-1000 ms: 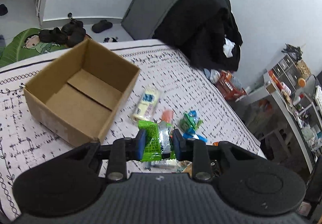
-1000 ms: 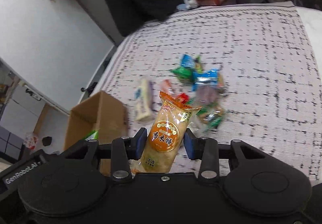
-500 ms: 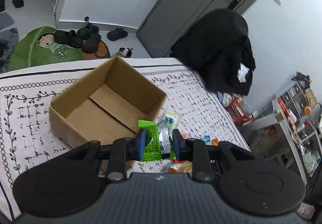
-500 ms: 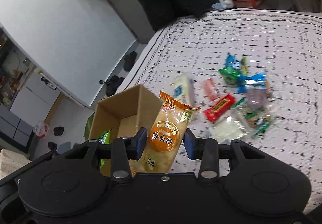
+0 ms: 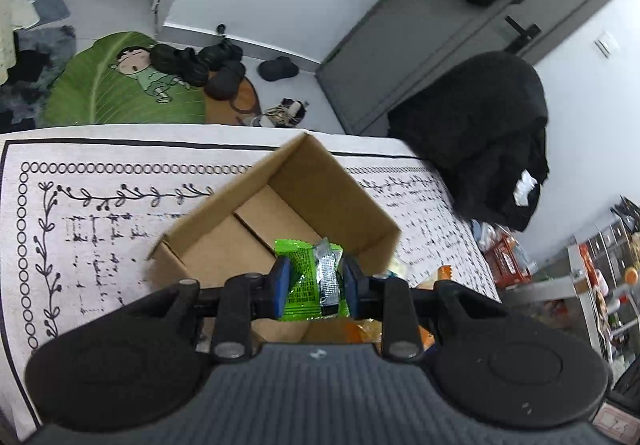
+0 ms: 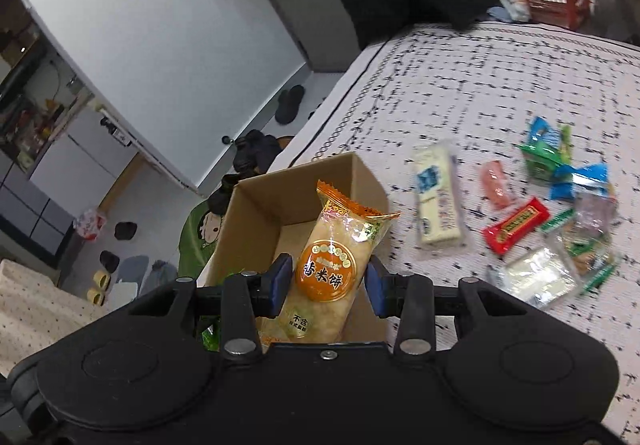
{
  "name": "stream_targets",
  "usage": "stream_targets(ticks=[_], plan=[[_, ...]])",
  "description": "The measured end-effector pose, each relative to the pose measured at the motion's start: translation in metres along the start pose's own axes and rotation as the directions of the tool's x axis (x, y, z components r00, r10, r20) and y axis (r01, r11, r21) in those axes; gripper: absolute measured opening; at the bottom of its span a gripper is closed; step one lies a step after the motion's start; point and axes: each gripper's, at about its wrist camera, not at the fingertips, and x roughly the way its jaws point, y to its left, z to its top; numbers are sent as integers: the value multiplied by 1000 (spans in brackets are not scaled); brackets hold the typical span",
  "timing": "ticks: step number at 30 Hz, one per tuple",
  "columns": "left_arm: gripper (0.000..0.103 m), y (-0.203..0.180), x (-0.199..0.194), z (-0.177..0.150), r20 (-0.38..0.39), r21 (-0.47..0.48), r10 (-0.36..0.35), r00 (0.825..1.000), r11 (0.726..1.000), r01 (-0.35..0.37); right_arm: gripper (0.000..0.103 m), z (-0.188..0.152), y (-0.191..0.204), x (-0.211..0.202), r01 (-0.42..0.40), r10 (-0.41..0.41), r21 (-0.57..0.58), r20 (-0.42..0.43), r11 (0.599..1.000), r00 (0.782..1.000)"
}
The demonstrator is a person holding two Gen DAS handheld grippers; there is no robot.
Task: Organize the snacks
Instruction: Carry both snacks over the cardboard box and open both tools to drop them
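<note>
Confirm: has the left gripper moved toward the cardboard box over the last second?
Yes. The left gripper, shut on the green snack packet, went from beside the cardboard box to over its open inside.

Just ahead of our left gripper (image 5: 313,282) sits the open cardboard box (image 5: 320,181) on the patterned cloth (image 5: 100,213), with the snack packet (image 5: 308,277) we hold between the fingers hanging over the box's near part. Beyond the box, past the cloth's far edge, lie the floor mat (image 5: 116,93) and shoes (image 5: 208,65); ahead to the right is a heap of clothes (image 5: 480,133).

In front of our right gripper (image 6: 327,281) the rice cracker pack (image 6: 336,265) we hold hangs over the same box (image 6: 256,213). To the right of the box, a long pale packet (image 6: 438,201) lies on the cloth (image 6: 480,77), and further right the loose snacks (image 6: 560,213) lie clustered together.
</note>
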Motion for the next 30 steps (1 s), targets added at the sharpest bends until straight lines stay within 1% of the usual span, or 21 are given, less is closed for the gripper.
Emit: stream_targets(ticks=[2,5,9,13,14,15,17,20,22,26,28,29,30], plan=[[27,7,4,3,-2,-23,9,1000,1000,-9,39,1,5,5,1,-1,-16,-1,1000,1000],[28,16,10,5,4,-37,48,999,998,-48,39,2,13,12,12,-12,-37,3,999,1000],[28,26,18,7,-19,-81,56,998,995,-57,39,2,21,25,21,-21,-58,-7,998,1000],[28,33,20,9,-6,-97,88,996,991,-89,39,-1,28,36,24,-25,-77,-20,997,999],[29,35,21,11,-3,-106,101,995,989,-101,39,-1,29,39,24,-26,-83,-26,996,999],[32,37,22,12,-3,-112,114,993,987,-114,39,-2,31,42,26,-29,-90,-32,996,999],[32,41,23,14,-6,-123,134,991,983,-133,40,-5,33,48,32,-38,-111,-48,993,998],[39,42,25,14,-24,-136,128,991,982,-130,40,-6,34,53,36,-44,-127,-61,991,997],[44,41,24,14,-23,-127,121,992,984,-123,42,-6,36,54,43,-51,-141,-57,989,997],[50,36,21,14,-23,-107,123,992,986,-125,50,-6,33,50,49,-57,-142,-55,989,997],[62,31,19,14,-22,-86,116,993,989,-117,51,-6,30,45,47,-54,-134,-49,990,997],[65,29,18,14,-22,-76,115,993,990,-116,51,-5,28,41,46,-52,-126,-44,991,998],[71,27,18,14,-25,-68,116,993,991,-117,54,-5,25,39,47,-52,-119,-42,992,998]])
